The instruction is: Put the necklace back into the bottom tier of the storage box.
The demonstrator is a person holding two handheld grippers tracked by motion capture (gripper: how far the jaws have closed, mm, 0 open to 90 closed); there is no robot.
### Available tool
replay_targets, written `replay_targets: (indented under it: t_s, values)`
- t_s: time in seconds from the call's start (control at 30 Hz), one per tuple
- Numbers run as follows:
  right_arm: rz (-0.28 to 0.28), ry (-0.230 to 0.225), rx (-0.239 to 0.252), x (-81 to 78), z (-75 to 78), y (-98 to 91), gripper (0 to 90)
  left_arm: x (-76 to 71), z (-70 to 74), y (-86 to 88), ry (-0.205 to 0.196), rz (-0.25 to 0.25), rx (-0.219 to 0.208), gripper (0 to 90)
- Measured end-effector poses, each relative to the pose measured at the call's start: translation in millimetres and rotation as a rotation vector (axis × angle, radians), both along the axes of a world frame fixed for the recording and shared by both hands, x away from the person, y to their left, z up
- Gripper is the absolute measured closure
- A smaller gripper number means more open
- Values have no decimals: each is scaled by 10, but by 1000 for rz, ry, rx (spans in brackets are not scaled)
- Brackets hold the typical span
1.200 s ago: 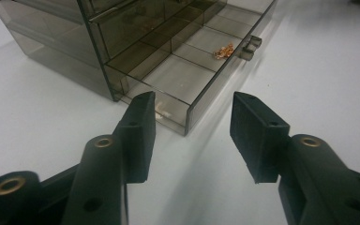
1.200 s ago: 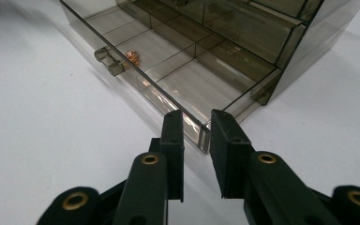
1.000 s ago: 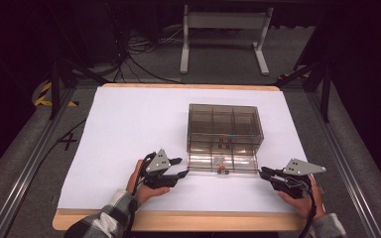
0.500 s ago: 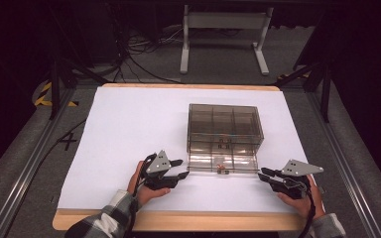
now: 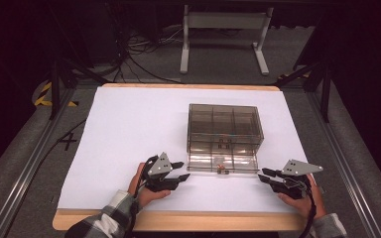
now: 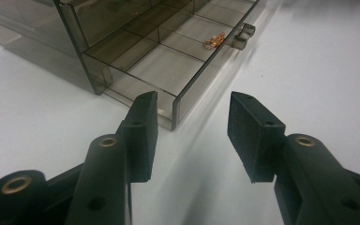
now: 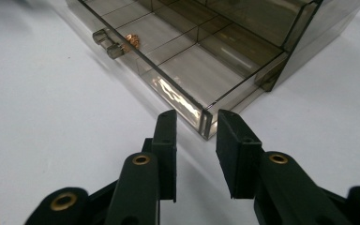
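Note:
A smoky clear plastic drawer box [image 5: 224,130] stands mid-table, its bottom drawer [image 5: 223,162] pulled out toward me. A small copper-coloured piece [image 5: 219,167] lies in the drawer's middle front cell, behind the handle [image 6: 242,35]; the same copper piece [image 6: 214,41] [image 7: 132,39] shows in both gripper views. My left gripper [image 5: 179,170] is open, just left of the drawer's front left corner [image 6: 173,108]. My right gripper [image 5: 265,175] is open with a narrower gap, just right of the drawer's front right corner [image 7: 205,121]. Neither holds anything.
White paper [image 5: 129,129] covers the wooden table [image 5: 178,222]. A metal stand [image 5: 223,29] and cables [image 5: 139,59] lie on the floor beyond the far edge. Metal rails [image 5: 25,168] run along both sides.
Both grippers have stayed almost in place by the drawer's corners; the left one has shifted very slightly. The drawer has not moved.

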State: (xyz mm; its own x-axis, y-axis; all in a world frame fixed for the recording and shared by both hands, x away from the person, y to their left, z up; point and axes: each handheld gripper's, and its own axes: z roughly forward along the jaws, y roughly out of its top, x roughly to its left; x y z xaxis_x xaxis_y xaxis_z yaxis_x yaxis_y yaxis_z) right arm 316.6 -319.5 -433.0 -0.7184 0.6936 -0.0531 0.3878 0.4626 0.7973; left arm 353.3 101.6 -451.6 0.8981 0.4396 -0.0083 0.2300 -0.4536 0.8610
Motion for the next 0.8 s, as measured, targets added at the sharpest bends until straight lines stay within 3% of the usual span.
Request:
replay_targets:
  t_s: [0.23, 0.37, 0.57, 0.63, 0.8]
  values:
    - [1, -20, 20, -8, 8, 3, 673, -11, 19, 22, -8, 2, -35, 530]
    - [-12, -24, 51, 3, 6, -16, 676, -7, 11, -8, -14, -3, -27, 555]
    - [-22, -40, 42, 12, 12, -36, 684, 23, 25, -11, -25, 6, -19, 567]
    - [-26, -72, 36, 4, 55, -43, 703, 22, 20, -17, -26, 11, -7, 576]
    - [-74, -169, 80, 27, 284, -97, 806, -2, 13, -50, -31, 2, 12, 634]
